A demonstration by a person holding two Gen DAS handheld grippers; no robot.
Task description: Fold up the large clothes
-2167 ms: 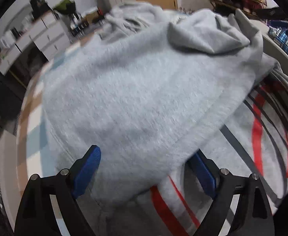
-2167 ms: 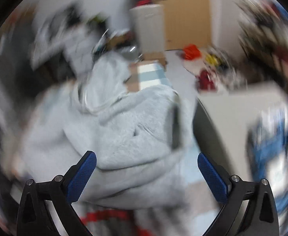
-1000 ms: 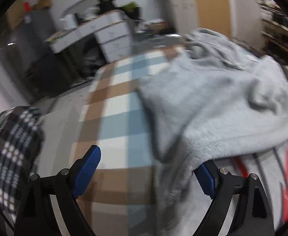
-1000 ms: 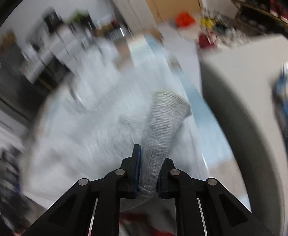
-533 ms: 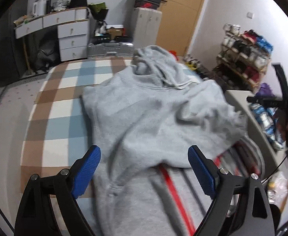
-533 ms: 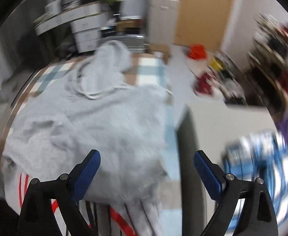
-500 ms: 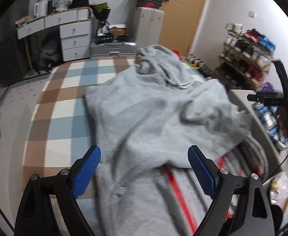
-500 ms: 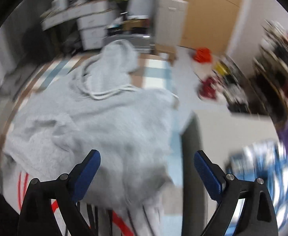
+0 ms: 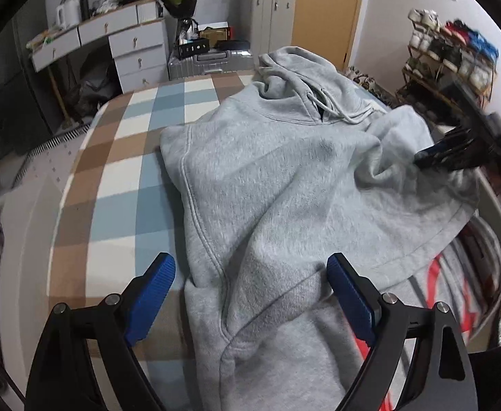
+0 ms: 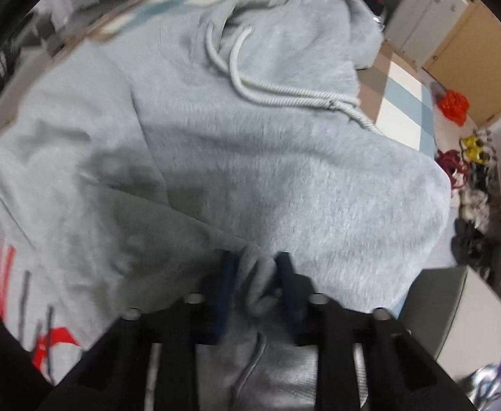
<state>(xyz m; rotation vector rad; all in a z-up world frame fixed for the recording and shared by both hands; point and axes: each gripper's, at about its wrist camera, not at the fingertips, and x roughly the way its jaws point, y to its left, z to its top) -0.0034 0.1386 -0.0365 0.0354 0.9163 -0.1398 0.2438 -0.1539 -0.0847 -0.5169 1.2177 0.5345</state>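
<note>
Two grippers on one grey hoodie (image 9: pixel 277 185), spread across the checked bed cover (image 9: pixel 120 185), hood at 12 o'clock, hem toward 6. Second garment with red and dark stripes (image 9: pixel 455 274) lies under its hem at 4 o'clock.

Right gripper (image 10: pixel 255 284): jaws have just been closing, now pinched on a bunched ridge of hoodie fabric at the garment's 3 o'clock edge, probably sleeve or side seam; blur keeps me from saying which. Left wrist view shows it at 3 o'clock, fabric puckered toward it.

Left gripper (image 9: pixel 250 294): jaws wide apart, empty, hovering over the lower body of the hoodie near the pocket seam at 6 o'clock. Pads not pressing on cloth.

Step, as I read it: side fold, right edge going in toward centre. Next move calls for carrying the pinched edge across toward 9 o'clock, low and flat, while left takes hold of or pins the hem so the body doesn't drag. Risk: the striped garment underneath shifts with it.
</note>
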